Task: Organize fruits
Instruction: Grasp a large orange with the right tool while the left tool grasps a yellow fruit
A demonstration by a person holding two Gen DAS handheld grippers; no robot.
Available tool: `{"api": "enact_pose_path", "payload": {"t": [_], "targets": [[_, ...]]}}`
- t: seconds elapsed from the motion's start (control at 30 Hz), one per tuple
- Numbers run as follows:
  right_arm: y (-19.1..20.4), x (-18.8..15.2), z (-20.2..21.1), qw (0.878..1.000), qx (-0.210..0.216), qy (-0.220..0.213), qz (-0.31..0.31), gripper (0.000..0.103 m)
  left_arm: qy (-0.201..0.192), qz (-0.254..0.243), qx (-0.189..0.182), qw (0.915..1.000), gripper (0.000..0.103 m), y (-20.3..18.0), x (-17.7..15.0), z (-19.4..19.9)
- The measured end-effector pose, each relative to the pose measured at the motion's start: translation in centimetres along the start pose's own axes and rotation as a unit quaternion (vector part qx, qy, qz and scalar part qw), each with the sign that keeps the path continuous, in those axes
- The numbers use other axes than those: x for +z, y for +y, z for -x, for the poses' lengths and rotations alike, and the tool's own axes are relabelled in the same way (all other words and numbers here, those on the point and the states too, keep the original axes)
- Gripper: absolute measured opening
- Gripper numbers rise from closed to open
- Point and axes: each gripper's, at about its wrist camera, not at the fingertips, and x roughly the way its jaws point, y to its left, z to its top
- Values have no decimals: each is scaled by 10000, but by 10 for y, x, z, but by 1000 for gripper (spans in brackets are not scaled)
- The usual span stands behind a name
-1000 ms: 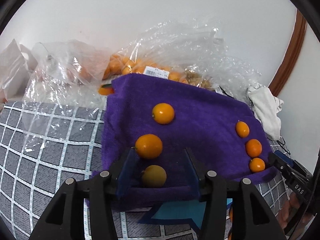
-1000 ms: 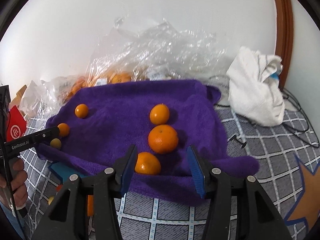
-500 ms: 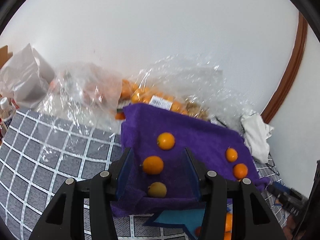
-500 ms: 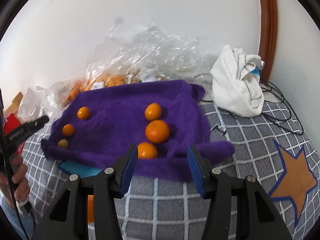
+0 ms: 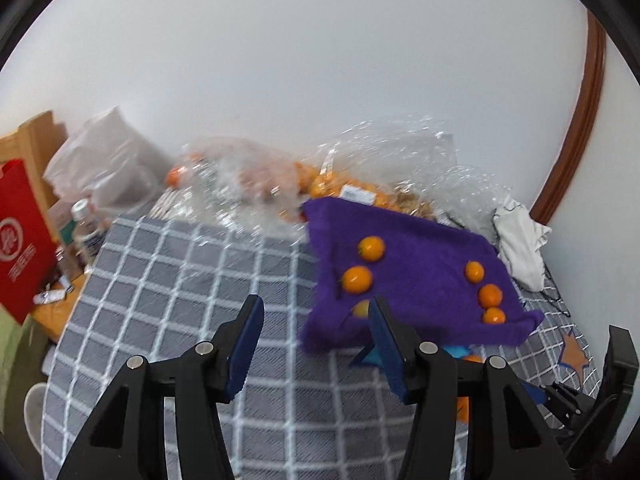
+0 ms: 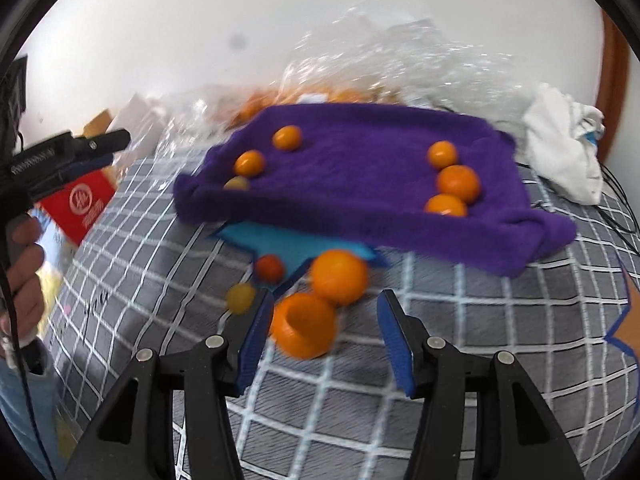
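Blue-padded left gripper (image 5: 316, 326) opening, nothing between jaws; pulled back from purple towel (image 5: 416, 276). Right gripper (image 6: 326, 318) opening, empty, now over loose oranges (image 6: 338, 276) on checked cover (image 6: 460, 320), previously at towel's edge. Six fruits (image 6: 458, 184) unmoved on towel.

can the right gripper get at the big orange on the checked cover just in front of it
Probably yes: the right gripper has empty jaws, opening, and the big orange lies on the checked cover just ahead, nothing between.
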Motion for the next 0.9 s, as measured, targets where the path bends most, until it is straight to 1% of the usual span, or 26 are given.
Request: {"api": "enact_pose_path", "payload": {"t": [0.13,0.27,0.37,0.47,0.53,0.57,0.63,0.7,0.77,0.83,0.9], "targets": [[7,-8,-16,9999,-60,101,20,53,129,47,139,9998,52,20,-20,8],[9,-10,-32,9998,-143,169,12,52,310,19,189,9993,52,28,-38,5],[12,-12,-38,9995,-256,155,37,43,465,64,123,9988,52,28,-51,-3],[8,-14,-29,9998,-140,124,-58,42,623,46,-41,9980,52,19,-63,-12],[1,-19,-15,9999,-68,-12,-112,42,704,-52,-116,9974,52,8,-71,-15],[-2,-22,-8,9999,-96,-73,-98,42,742,-135,-175,9970,52,1,-74,-17],[-9,-27,3,9995,-281,-162,-24,42,786,-302,-269,9961,52,-13,-81,-20],[-19,-32,11,9982,-555,-206,57,42,866,-436,-279,9949,52,-24,-86,-24],[-31,-36,16,9971,-737,-175,69,42,977,-432,-315,9938,52,-29,-89,-29],[-44,-40,19,9964,-841,-134,-32,42,1118,-393,-379,9922,52,-31,-92,-33],[-59,-44,21,9957,-907,-103,-144,42,1169,-337,-366,9919,52,-33,-94,-35]]}}
